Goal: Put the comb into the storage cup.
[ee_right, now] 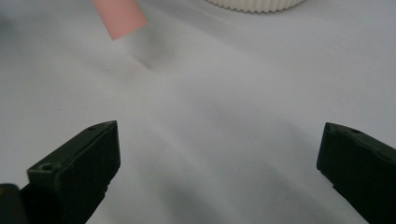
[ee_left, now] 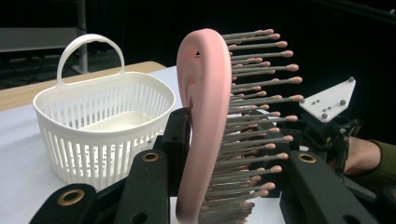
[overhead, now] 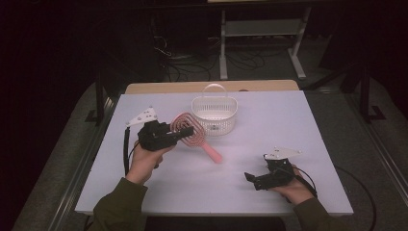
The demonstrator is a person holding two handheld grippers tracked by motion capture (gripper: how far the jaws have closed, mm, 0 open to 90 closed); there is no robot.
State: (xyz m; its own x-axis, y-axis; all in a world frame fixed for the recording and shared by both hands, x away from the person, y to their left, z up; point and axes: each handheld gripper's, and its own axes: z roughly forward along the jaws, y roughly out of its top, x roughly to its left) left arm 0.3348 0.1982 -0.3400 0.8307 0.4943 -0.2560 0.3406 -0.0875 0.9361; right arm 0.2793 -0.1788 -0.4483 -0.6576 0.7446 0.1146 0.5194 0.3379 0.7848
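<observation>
A pink hairbrush [overhead: 186, 126] with grey bristles is held off the white table [overhead: 269, 130] by its head, and its handle [overhead: 211, 153] slopes down to the right. My left gripper [overhead: 184, 132] is shut on the brush head, one jaw on the pink back and the other on the bristle side [ee_left: 205, 116]. Just behind the brush stands a white slotted basket [overhead: 215, 115] with a loop handle [ee_left: 102, 116]. My right gripper [overhead: 250, 179] is at the front right, low over the table, with its jaws [ee_right: 219, 158] wide open and nothing between them. The handle's tip [ee_right: 120, 16] lies ahead of them.
A wooden strip [overhead: 159, 88] runs along the table's far edge. On the dark floor beyond are cables and a metal stand [overhead: 262, 43]. Bare table surface stretches right of the basket and across the front.
</observation>
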